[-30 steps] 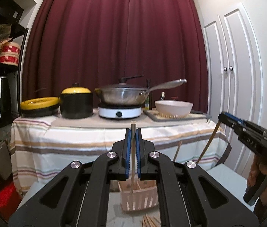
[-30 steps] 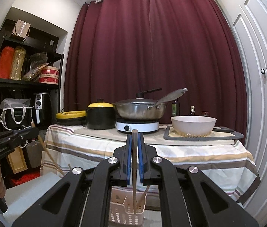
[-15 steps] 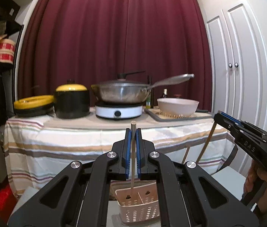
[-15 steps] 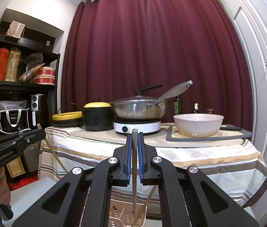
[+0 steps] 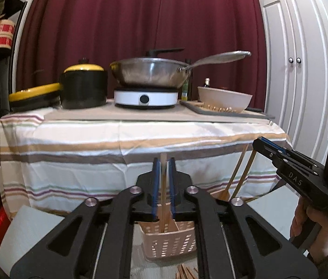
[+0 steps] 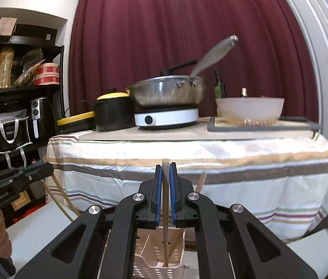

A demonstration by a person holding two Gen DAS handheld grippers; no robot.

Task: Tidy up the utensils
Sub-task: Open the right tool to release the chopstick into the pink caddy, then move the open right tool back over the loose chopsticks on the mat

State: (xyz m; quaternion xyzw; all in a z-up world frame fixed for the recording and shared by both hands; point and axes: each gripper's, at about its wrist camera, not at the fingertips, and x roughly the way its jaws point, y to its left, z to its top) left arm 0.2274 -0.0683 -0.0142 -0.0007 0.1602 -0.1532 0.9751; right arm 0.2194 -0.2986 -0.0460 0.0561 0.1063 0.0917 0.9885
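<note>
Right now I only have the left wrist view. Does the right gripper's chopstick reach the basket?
Observer: Yes. In the right wrist view the held chopstick passes down through the right gripper, and its lower end is inside the basket.
Operator: Is anything else standing in there?
Observer: One leaning chopstick rests in the basket to the right of the held one, with its top tilted away to the right.
Operator: Are the right jaws gripping?
Observer: They look shut. The blue pads sit close against the held chopstick on both sides.
</note>
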